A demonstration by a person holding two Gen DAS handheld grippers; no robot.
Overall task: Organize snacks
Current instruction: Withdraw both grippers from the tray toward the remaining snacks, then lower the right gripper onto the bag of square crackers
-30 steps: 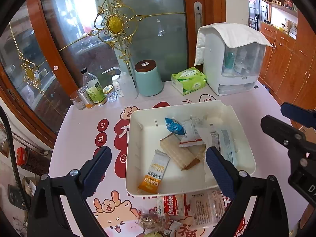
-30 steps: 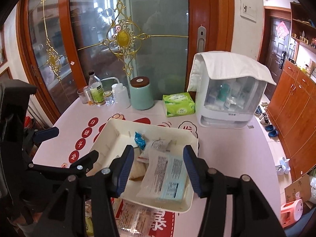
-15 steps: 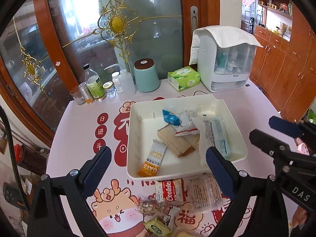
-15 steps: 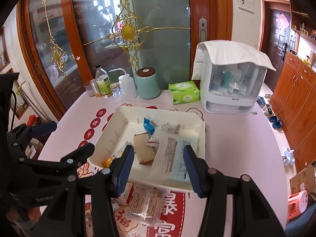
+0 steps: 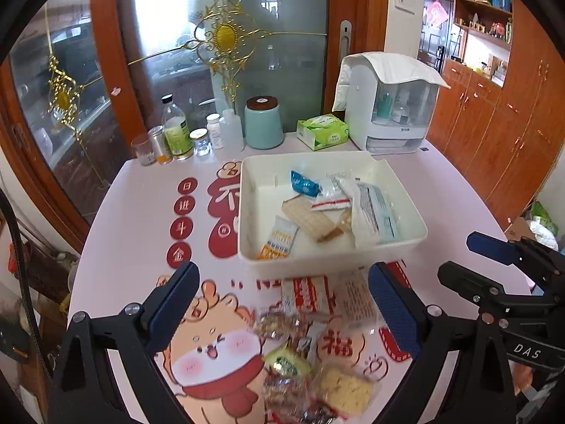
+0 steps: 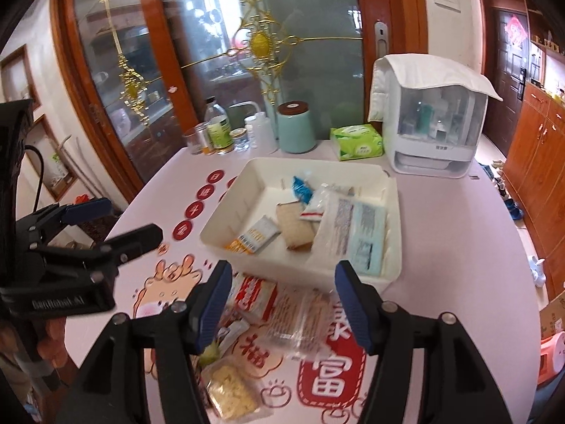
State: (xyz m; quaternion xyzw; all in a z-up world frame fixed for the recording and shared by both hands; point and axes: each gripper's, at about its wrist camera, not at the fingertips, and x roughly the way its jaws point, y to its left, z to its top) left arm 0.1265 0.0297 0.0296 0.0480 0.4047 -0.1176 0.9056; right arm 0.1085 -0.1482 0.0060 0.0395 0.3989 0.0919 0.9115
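Left wrist view: left gripper (image 5: 282, 304) jaws wide apart, holding nothing, above loose snack packets (image 5: 310, 339) lying on the table (image 5: 134, 205) just in front of the white tray (image 5: 247, 212). Tray contents — an orange-and-white bar (image 5: 279, 238), a cracker pack (image 5: 310, 219), a blue candy (image 5: 303, 183), a large flat pale-blue packet (image 5: 372, 215).

Right wrist view: right gripper (image 6: 284, 304) jaws also open, empty, over a red-and-white cookie pack (image 6: 256, 295) and a clear cracker sleeve (image 6: 300, 318) — both outside the tray (image 6: 393, 233). A teal canister (image 6: 296, 127) stands behind.
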